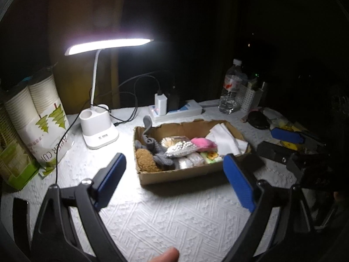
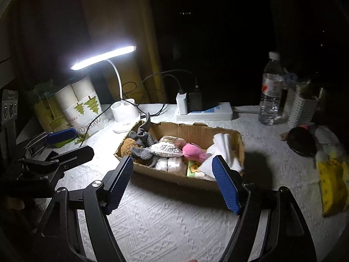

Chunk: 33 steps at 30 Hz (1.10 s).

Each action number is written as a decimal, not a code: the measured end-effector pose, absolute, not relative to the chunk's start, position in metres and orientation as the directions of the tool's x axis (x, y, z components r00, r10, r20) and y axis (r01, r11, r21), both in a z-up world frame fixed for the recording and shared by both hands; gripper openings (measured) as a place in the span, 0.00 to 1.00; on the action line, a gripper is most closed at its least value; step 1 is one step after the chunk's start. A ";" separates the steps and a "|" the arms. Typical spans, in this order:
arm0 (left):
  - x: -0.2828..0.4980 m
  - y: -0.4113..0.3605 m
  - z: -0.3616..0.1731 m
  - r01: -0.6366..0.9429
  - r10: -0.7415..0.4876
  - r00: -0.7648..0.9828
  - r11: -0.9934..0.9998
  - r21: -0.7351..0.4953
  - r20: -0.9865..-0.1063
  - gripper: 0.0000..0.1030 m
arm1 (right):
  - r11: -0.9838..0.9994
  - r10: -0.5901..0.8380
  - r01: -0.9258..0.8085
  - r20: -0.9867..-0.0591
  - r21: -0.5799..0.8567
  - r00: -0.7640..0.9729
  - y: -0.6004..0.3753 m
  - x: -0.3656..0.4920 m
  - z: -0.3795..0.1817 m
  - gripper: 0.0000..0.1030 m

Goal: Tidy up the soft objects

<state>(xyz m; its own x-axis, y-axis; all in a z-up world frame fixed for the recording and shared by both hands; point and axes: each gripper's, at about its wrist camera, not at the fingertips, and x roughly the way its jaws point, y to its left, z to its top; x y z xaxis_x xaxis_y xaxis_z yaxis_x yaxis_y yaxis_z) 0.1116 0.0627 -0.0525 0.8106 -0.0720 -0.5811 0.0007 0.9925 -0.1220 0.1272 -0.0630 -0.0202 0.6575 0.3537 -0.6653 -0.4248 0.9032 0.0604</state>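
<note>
Tablecloth [image 2: 174, 222], white and embossed, carries everything; on it sits the cardboard box [image 1: 185, 175] already crowded with soft things: white cloth [image 1: 224, 139], grey dotted socks [image 1: 159, 150], a pink plush [image 2: 193, 151]. Both the left gripper [image 1: 174, 174] and right gripper [image 2: 172, 181] hover before the box, jaws wide and empty. More soft items (dim, hard to identify) lie at the right [image 2: 327, 152]; approaching those low and pinching mid-body seems wisest. The cup sleeve [image 1: 50, 131] reads "PAPER CU…".
</note>
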 end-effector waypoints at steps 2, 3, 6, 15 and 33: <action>0.107 0.059 -0.048 -0.001 -0.070 0.817 0.992 -0.124 -0.573 0.89 | 0.906 0.349 -0.420 -0.658 0.055 0.667 -0.067 0.121 -0.015 0.75; 0.104 0.058 -0.045 -0.002 -0.069 0.819 0.992 -0.123 -0.569 0.89 | 0.908 0.344 -0.416 -0.652 0.049 0.675 -0.070 0.117 -0.012 0.75; 0.097 0.052 -0.037 -0.005 -0.061 0.823 0.993 -0.114 -0.564 0.89 | 0.911 0.336 -0.411 -0.642 0.037 0.689 -0.076 0.107 -0.003 0.75; 0.076 0.037 -0.009 -0.007 -0.031 0.849 0.998 -0.070 -0.528 0.89 | 0.917 0.330 -0.399 -0.587 0.012 0.739 -0.086 0.081 0.027 0.80; 0.039 0.031 0.037 -0.023 0.001 0.913 0.998 -0.050 -0.409 0.90 | 0.921 0.321 -0.388 -0.504 -0.031 0.802 -0.091 0.047 0.073 0.80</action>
